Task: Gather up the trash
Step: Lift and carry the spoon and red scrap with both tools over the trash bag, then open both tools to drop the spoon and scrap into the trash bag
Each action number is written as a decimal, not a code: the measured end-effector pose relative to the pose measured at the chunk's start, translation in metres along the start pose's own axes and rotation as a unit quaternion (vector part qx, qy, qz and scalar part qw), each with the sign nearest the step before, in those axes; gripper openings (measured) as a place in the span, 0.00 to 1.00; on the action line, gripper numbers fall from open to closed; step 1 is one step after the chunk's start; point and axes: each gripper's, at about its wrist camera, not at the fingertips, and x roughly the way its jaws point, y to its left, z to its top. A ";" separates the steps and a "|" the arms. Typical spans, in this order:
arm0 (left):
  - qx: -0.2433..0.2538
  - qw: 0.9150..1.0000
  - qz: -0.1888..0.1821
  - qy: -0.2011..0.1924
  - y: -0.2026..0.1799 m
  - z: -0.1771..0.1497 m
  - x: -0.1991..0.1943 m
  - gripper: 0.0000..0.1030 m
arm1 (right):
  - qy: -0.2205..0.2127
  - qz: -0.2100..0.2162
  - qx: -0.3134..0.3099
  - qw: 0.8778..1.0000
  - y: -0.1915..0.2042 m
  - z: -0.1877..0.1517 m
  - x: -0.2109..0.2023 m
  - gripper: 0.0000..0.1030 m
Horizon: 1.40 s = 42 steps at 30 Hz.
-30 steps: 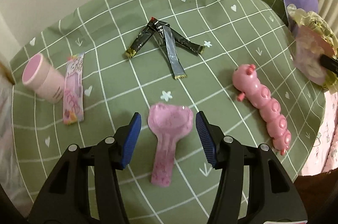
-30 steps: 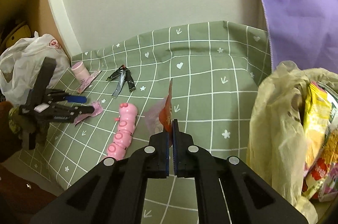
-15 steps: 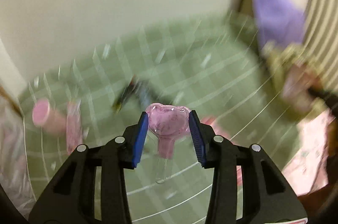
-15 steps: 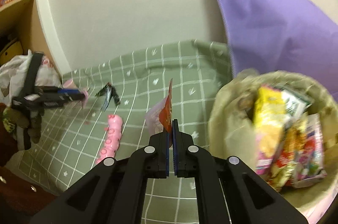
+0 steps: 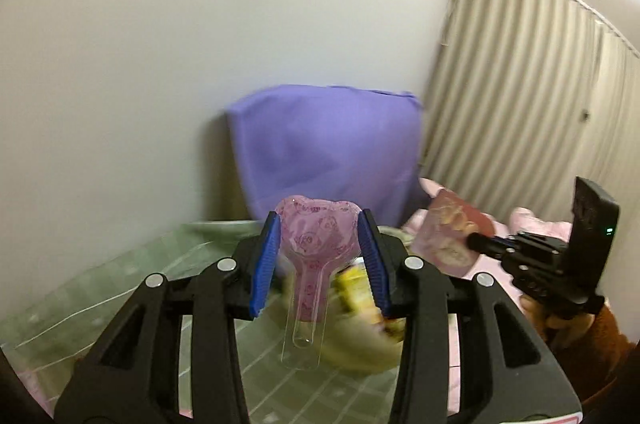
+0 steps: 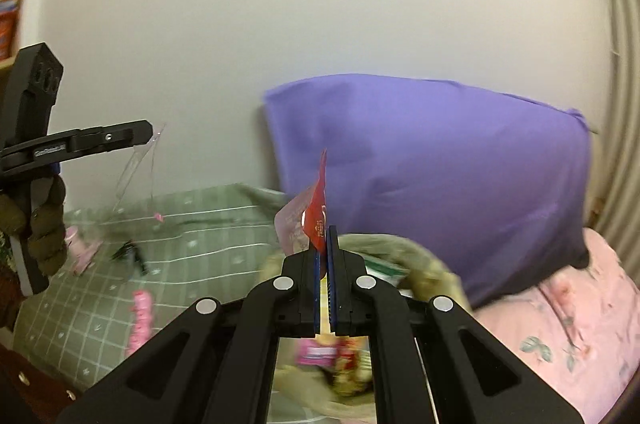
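Trash bag (image 6: 420, 264) sits just below/ahead of both tongs, blurred. Left gripper (image 5: 318, 256) is part-open, pads clamped on pink heart-shaped wrapper (image 5: 318, 232). Right gripper (image 6: 325, 264) is fully closed on red-pink wrapper (image 6: 316, 220). Risks: thin film slips out early, or a release short of the bag drops it on the green cloth (image 6: 200, 224).

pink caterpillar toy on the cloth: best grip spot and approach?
Grip the pink caterpillar toy across its narrow width at a middle segment, coming from above. It lies flat and long on the green cloth, with bare cloth on both sides. Blur hides finer detail.
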 end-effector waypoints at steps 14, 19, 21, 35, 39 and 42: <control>-0.016 0.988 -0.068 0.141 -0.049 -0.046 0.159 0.37 | 0.103 -0.038 0.043 0.993 -0.061 -0.045 0.039 0.05; -0.026 0.982 -0.070 0.171 -0.050 -0.063 0.183 0.37 | 0.130 -0.022 0.039 0.991 -0.065 -0.064 0.054 0.05; -0.026 0.981 -0.073 0.177 -0.051 -0.064 0.191 0.37 | 0.135 -0.016 0.041 0.990 -0.065 -0.069 0.058 0.05; -0.046 0.979 -0.084 0.178 -0.047 -0.060 0.205 0.45 | 0.157 -0.004 0.041 0.987 -0.055 -0.082 0.068 0.06; -0.050 0.980 -0.084 0.171 -0.045 -0.057 0.195 0.51 | 0.161 -0.024 0.022 0.986 -0.044 -0.084 0.067 0.07; -0.052 0.982 -0.081 0.163 -0.044 -0.054 0.185 0.52 | 0.162 -0.028 0.018 0.986 -0.040 -0.086 0.065 0.25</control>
